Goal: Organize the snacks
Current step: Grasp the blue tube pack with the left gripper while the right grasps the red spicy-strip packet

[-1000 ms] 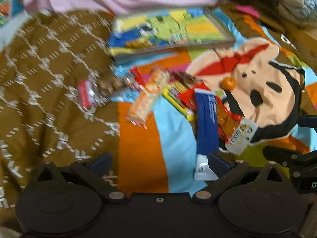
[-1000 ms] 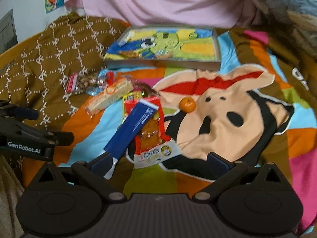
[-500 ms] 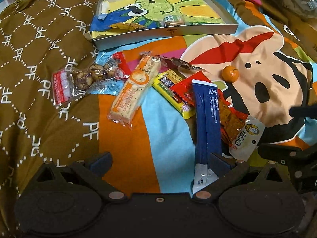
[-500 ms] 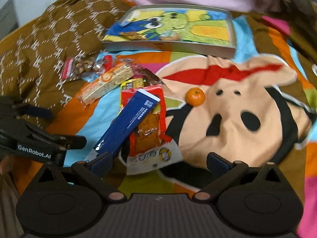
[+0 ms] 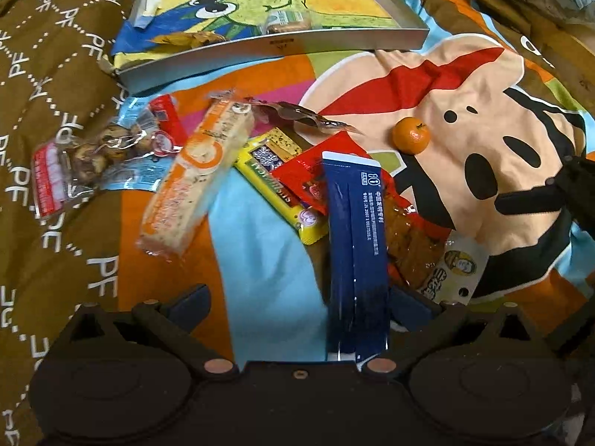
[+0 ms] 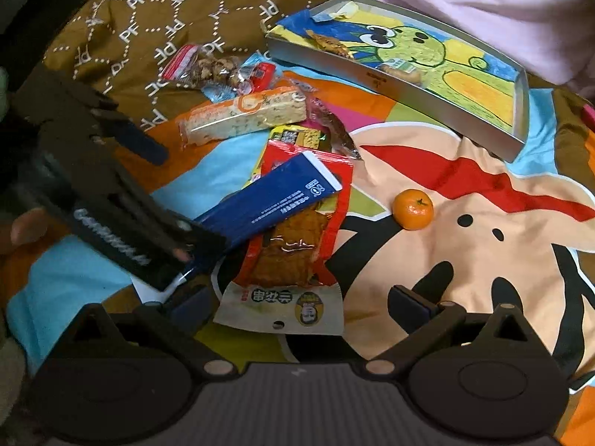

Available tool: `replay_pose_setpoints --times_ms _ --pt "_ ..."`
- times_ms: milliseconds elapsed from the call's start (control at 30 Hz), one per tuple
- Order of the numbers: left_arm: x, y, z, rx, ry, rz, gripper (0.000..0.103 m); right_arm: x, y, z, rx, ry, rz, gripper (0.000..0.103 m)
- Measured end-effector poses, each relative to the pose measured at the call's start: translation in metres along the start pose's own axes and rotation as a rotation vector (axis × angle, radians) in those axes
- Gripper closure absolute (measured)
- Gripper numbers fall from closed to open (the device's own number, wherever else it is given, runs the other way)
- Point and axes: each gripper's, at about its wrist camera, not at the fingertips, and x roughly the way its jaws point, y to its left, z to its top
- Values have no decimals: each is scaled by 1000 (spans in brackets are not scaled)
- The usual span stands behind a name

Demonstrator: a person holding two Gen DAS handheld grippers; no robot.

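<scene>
A pile of snacks lies on a cartoon bedspread. A long blue packet (image 5: 355,245) (image 6: 267,204) lies on a red-and-white packet (image 5: 427,256) (image 6: 293,260). Beside them lie an orange cracker bar (image 5: 197,178) (image 6: 245,115), a yellow packet (image 5: 275,171), a clear bag of nuts (image 5: 93,152) (image 6: 208,67) and a small orange (image 5: 411,135) (image 6: 413,210). My left gripper (image 5: 301,304) is open, its jaws astride the blue packet's near end. My right gripper (image 6: 297,304) is open over the red-and-white packet's white end.
A shallow metal tray (image 5: 282,42) (image 6: 518,130) with a green cartoon picture lies at the far side and holds a few small snacks. The left gripper's body (image 6: 111,200) fills the left of the right wrist view. Brown patterned blanket (image 5: 44,74) lies to the left.
Both grippers have moved forward and down toward the snack pile. The blue packet's near end now lies between the left jaws. The right view has swung left.
</scene>
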Motion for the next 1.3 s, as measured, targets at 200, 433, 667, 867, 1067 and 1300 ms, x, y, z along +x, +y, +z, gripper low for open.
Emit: replay_pose_setpoints --times_ms 200,433,667,867,1067,1300 --pt "14 -8 4 41 8 -10 3 8 -1 -1 3 19 -4 0" --pt "18 0 8 -19 5 -61 17 11 -2 -2 10 11 -19 0" --pt "13 2 6 -17 -6 -35 51 16 1 0 14 6 -57 0" --pt "8 13 6 -103 18 -47 63 17 1 -1 42 -13 -54 0" --pt "5 23 4 -172 23 -68 67 21 -5 2 131 -55 -43 4" --pt "2 22 3 -170 16 -65 71 41 -12 7 194 -44 4 12"
